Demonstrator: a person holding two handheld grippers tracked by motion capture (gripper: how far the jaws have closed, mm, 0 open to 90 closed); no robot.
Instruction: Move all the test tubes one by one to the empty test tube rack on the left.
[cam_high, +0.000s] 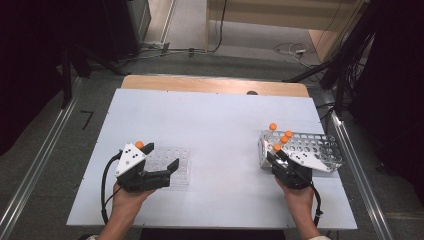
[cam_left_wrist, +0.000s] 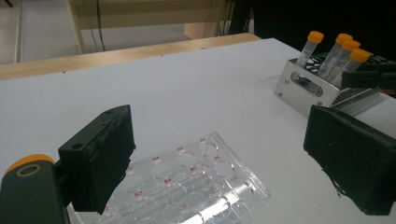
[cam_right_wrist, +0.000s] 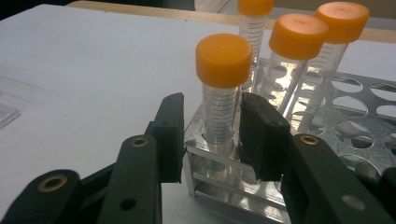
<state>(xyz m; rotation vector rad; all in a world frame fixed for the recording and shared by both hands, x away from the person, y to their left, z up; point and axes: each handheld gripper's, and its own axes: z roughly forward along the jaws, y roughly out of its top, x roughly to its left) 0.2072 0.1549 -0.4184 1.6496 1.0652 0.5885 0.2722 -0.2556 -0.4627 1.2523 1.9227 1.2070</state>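
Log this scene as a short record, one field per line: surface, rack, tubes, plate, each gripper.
surface: white table
rack: metal rack, on the table's right
tubes: four orange-capped tubes upright in it; nearest tube
plate: clear well plate, flat, on the left
left gripper: open, over the plate, holding nothing
right gripper: jaws on either side of the nearest tube; whether they press on it is not clear

Lighting is even and moderately bright over the table (cam_high: 210, 115); the room beyond its left and right edges falls to near black. Shadows are soft and short. In the left gripper view, the clear well plate (cam_left_wrist: 196, 186) carries white glare streaks. In the right gripper view, the metal rack (cam_right_wrist: 355, 116) glints, and the table's far edge is soft. All views are slightly grainy.
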